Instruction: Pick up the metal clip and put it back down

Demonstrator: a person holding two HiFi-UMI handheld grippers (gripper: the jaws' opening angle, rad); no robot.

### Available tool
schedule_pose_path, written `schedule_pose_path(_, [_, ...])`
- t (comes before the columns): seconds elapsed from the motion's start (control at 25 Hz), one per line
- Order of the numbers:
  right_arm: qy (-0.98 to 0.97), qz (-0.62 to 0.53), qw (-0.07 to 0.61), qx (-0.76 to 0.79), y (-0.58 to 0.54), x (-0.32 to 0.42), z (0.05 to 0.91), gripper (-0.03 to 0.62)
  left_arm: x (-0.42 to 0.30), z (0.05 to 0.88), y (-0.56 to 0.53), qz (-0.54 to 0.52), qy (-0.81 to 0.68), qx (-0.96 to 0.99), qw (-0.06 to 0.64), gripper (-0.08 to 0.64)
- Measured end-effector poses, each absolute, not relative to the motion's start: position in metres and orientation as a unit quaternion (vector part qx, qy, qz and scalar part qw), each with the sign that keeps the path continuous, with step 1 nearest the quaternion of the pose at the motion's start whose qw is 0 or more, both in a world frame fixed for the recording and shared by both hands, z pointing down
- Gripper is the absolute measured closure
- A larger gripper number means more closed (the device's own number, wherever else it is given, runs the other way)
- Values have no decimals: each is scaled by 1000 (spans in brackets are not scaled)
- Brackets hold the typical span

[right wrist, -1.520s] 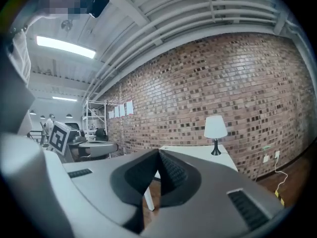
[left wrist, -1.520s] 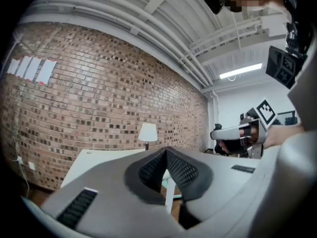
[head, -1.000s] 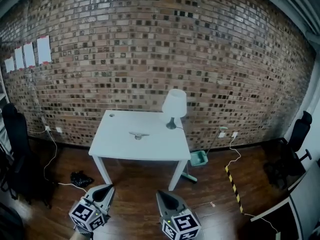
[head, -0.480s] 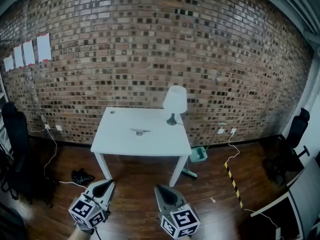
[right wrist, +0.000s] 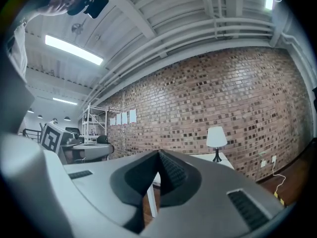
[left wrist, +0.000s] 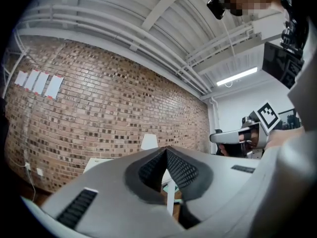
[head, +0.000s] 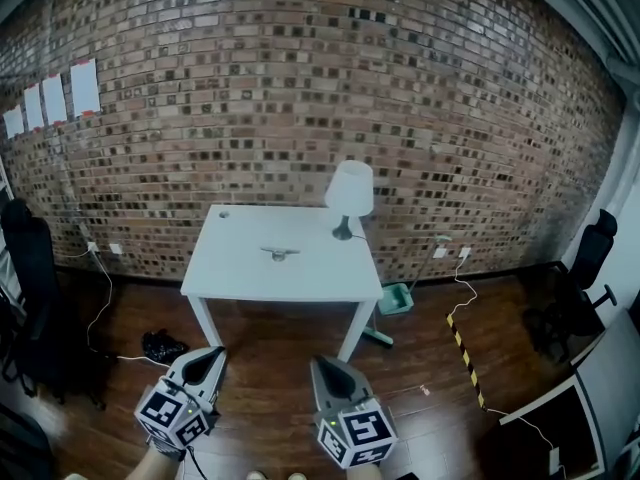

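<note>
One desk (head: 240,273) stands against the brick wall, and on it are two things: one white lamp (head: 349,193) at the back right corner and one metal clip (head: 279,253), lying flat near the middle of the desktop, left of the lamp and apart from it. Two black chairs flank the room – one at the far left (head: 25,258), one at the far right (head: 592,263).

There are two tongs, both held low over the wooden floor (head: 270,368) and well short of the desk. The left tongs (head: 214,352) and the right tongs (head: 318,361) sit side by side, tips aimed forward toward the desk, their marker cubes nearest the person.

In the left gripper view the tips are nearly together and just beginning to part, with nothing between them. In the right gripper view the tips are clenched tip to tip – also on nothing. Neither is anywhere near the clip.
</note>
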State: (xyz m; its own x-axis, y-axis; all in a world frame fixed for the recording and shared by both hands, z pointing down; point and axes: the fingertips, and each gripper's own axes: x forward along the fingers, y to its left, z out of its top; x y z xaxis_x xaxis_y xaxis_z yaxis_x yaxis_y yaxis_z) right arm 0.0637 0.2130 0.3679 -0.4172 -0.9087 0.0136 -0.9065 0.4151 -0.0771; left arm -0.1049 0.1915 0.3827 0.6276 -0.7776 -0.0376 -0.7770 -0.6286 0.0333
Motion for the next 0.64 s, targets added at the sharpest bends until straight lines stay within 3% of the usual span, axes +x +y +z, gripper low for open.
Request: schedule_pose_path(0.64, [846,-24,14,-533,208,65,364,614,-89,385,188,-2,-413,911,3,559])
